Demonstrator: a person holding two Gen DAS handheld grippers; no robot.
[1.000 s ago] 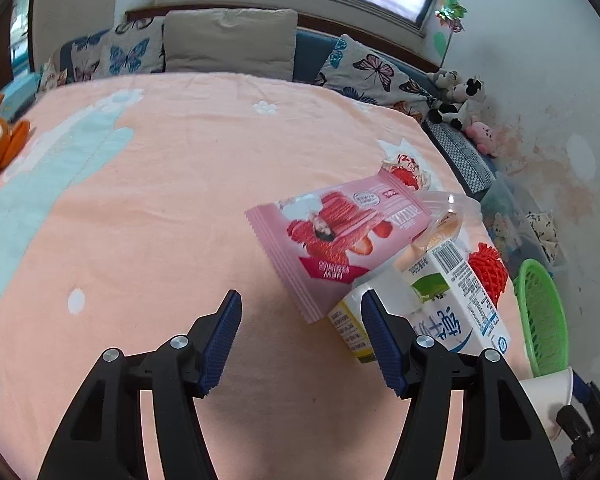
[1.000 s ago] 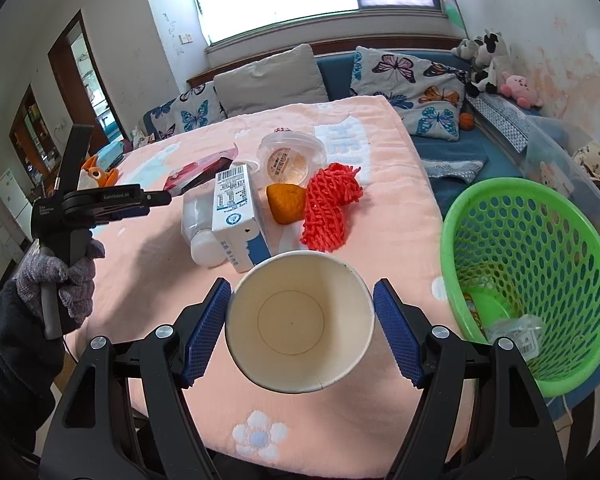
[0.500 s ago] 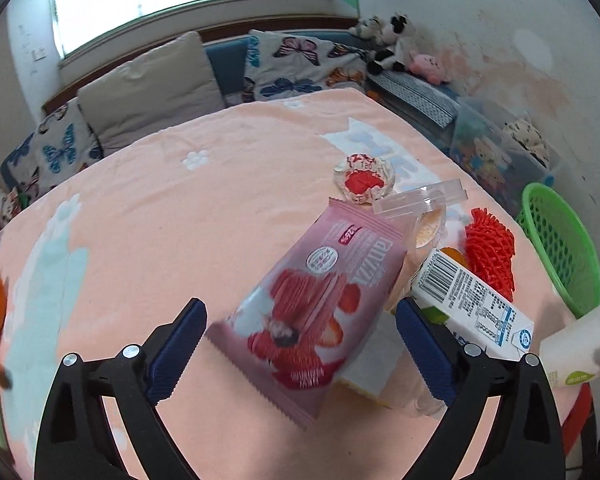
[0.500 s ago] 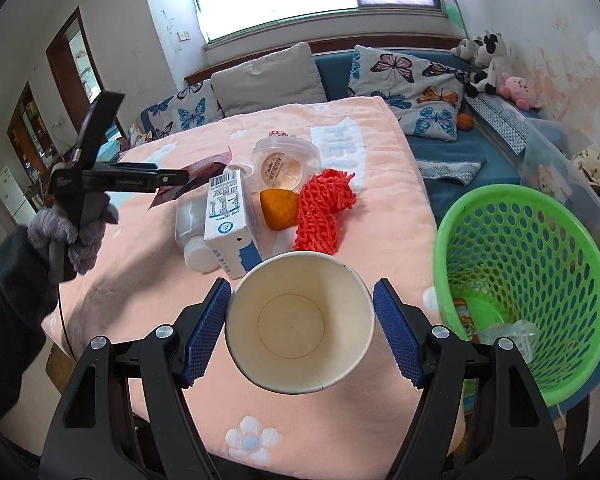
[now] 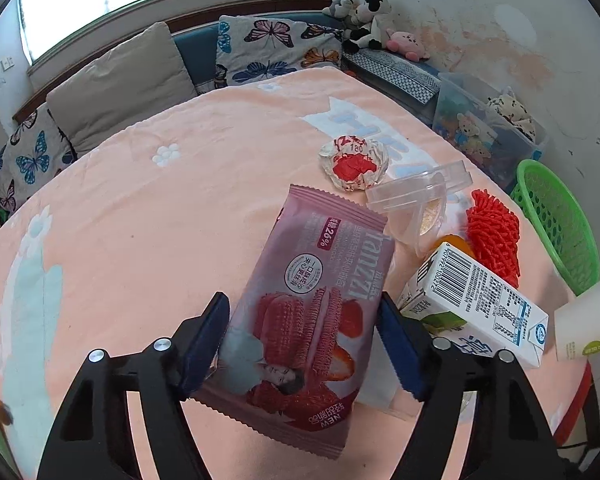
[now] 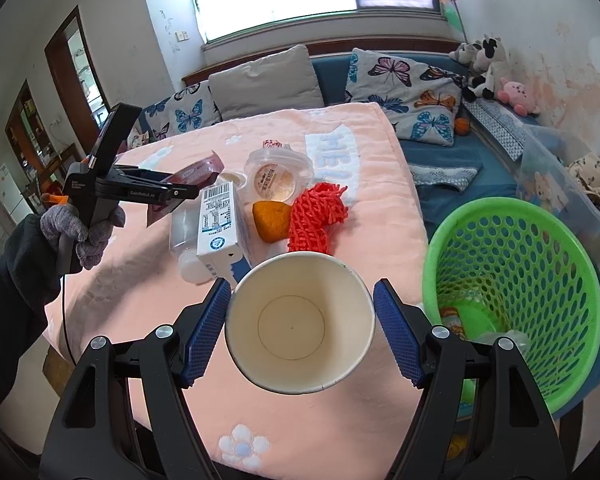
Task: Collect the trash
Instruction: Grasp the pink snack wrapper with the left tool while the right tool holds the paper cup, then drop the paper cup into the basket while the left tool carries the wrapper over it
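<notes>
A pink snack wrapper [image 5: 320, 300] sits between the jaws of my left gripper [image 5: 302, 304], which are closing, and both blue pads touch its edges. In the right wrist view the left gripper [image 6: 192, 192] carries the pink snack wrapper [image 6: 198, 170] just above the table. My right gripper [image 6: 302, 286] is shut on a white paper cup [image 6: 296, 320], mouth towards the camera, beside the green basket [image 6: 516, 280]. On the table lie a milk carton [image 5: 484, 304], a red foam net [image 5: 492, 232], a clear lidded tub [image 5: 416, 200] and a crumpled red-and-white wrapper [image 5: 354, 164].
An orange peel [image 6: 270, 220] and a clear plastic bottle [image 6: 186, 236] lie by the carton. The basket holds some rubbish at its bottom. A sofa with butterfly cushions [image 6: 412, 96] runs behind the peach-covered table [image 5: 140, 220]. A clear storage bin [image 5: 484, 132] stands to the right.
My left gripper rolled, swung over the pink wrapper, opened wide, then closed on its edges. The right gripper and its cup stayed put.
</notes>
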